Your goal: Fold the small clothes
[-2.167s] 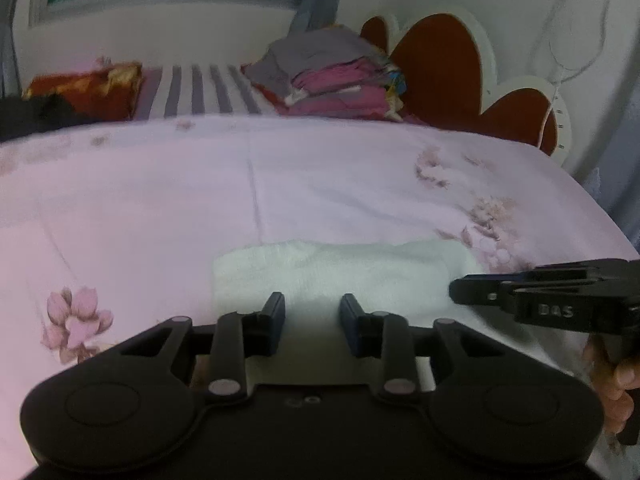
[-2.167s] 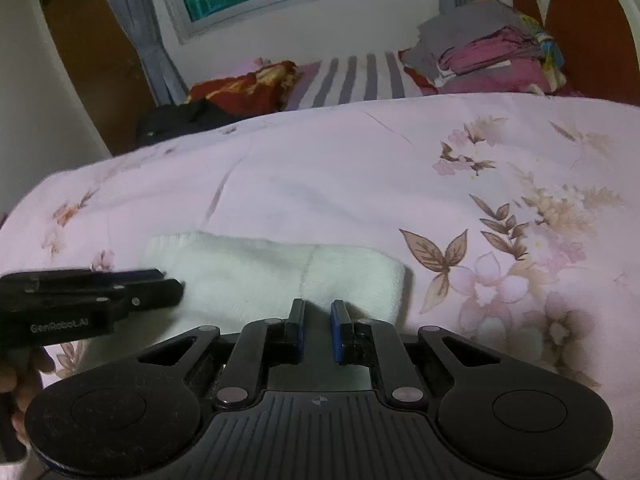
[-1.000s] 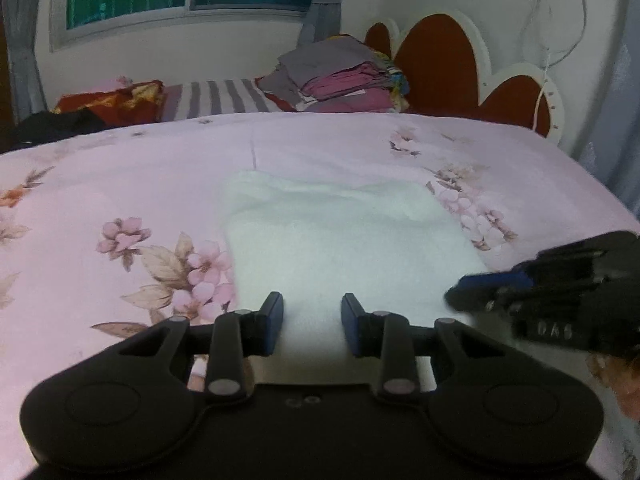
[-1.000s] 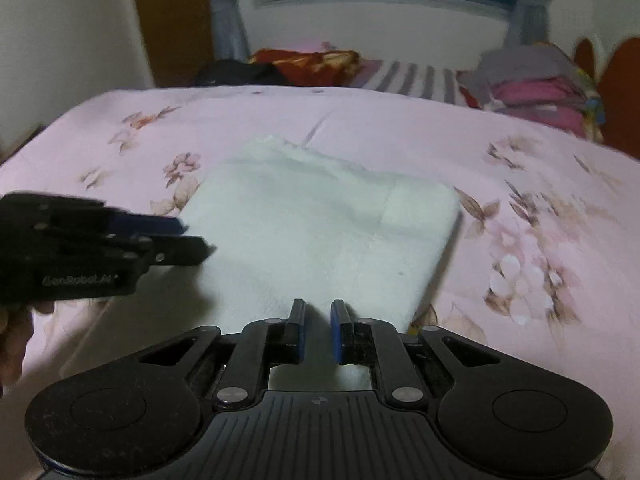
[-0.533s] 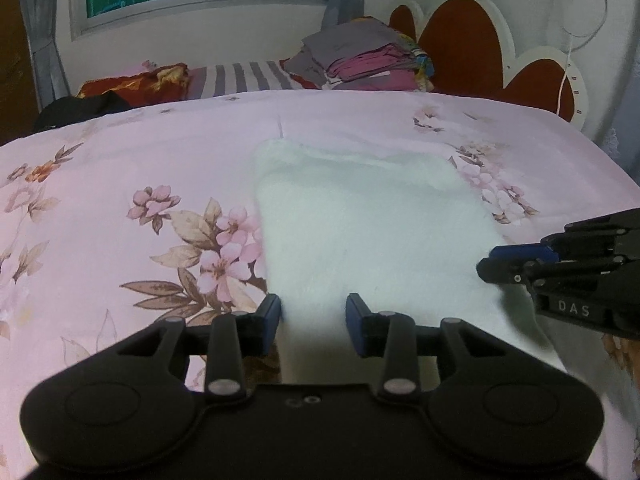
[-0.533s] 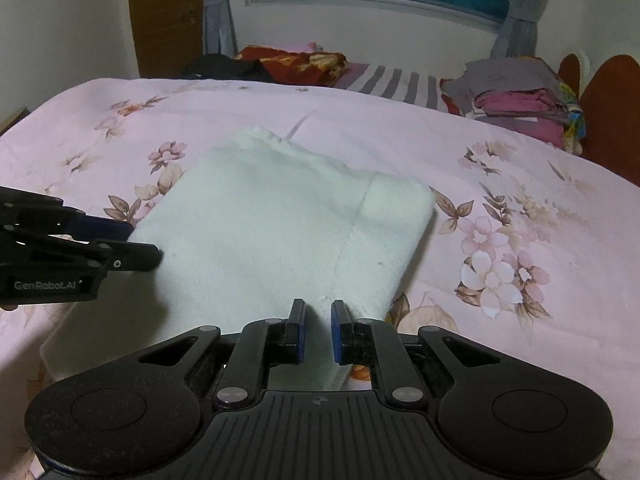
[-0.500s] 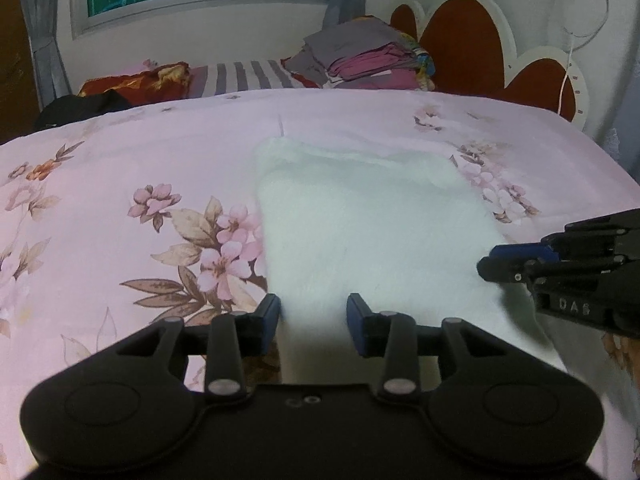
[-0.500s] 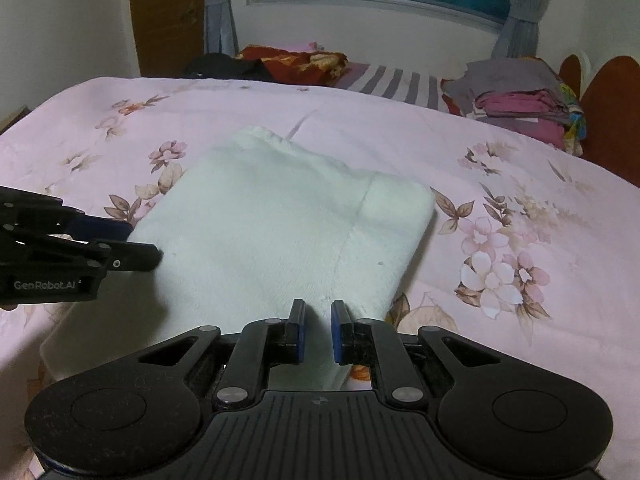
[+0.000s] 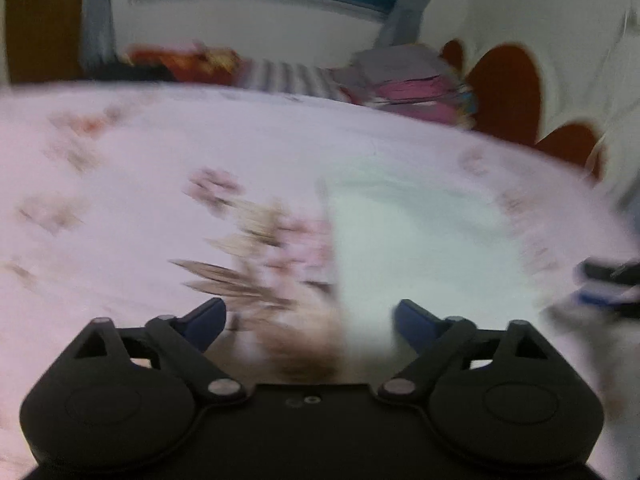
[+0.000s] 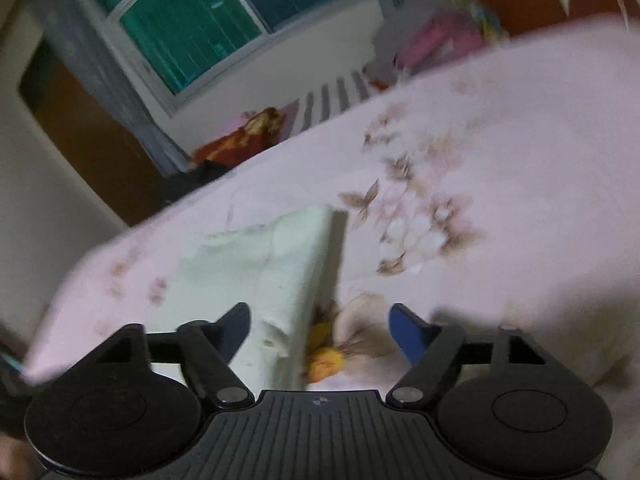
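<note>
A white fluffy garment [image 9: 424,240] lies folded flat on the pink floral bedspread [image 9: 140,200]. My left gripper [image 9: 310,322] is open over the garment's near left edge, holding nothing. In the right wrist view the garment [image 10: 260,272] lies ahead and left, its right edge between the fingers. My right gripper [image 10: 320,326] is open and empty. The view is tilted and blurred. The right gripper's blurred tip [image 9: 608,288] shows at the left wrist view's right edge.
A stack of folded clothes [image 9: 412,80] sits at the far end of the bed by the red headboard [image 9: 504,92]. A striped pillow [image 9: 288,76] and a red-orange cushion [image 10: 244,140] lie under the window. Bedspread [image 10: 520,184] stretches to the right.
Both grippers have opened wide and let go of the garment's near edge. Both cameras are swinging, the right one tilting sharply. The garment lies flat on the bed.
</note>
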